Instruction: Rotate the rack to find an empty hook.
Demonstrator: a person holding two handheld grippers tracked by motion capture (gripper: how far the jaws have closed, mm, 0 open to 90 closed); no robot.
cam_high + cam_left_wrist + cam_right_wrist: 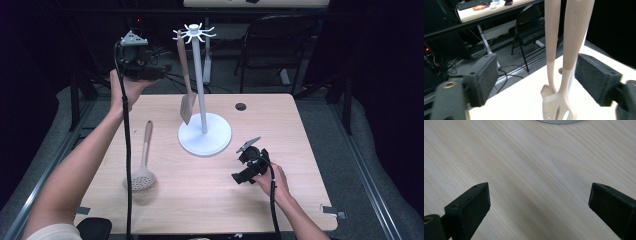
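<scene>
A white utensil stand (pixel 199 65) rises from its round base (pixel 205 137) at the middle of the table. A beige slotted spatula (pixel 185 85) hangs from a hook at the stand's top left. My left gripper (pixel 159 71) is held high beside that handle. In the left gripper view the spatula (pixel 574 37) hangs between the open jaws of the left gripper (pixel 541 80), close to the right-hand jaw and not pinched. A second pale handle (pixel 551 37) hangs beside it. My right gripper (pixel 241 176) rests low near the table's right front; it (pixel 539 205) is open over bare wood.
A beige skimmer spoon (pixel 142 167) lies on the table's left part, bowl toward the front. The wooden table (pixel 280 130) has a cable hole (pixel 240 106) behind the stand. A black folding chair (pixel 280 45) stands behind the table. Dark floor surrounds it.
</scene>
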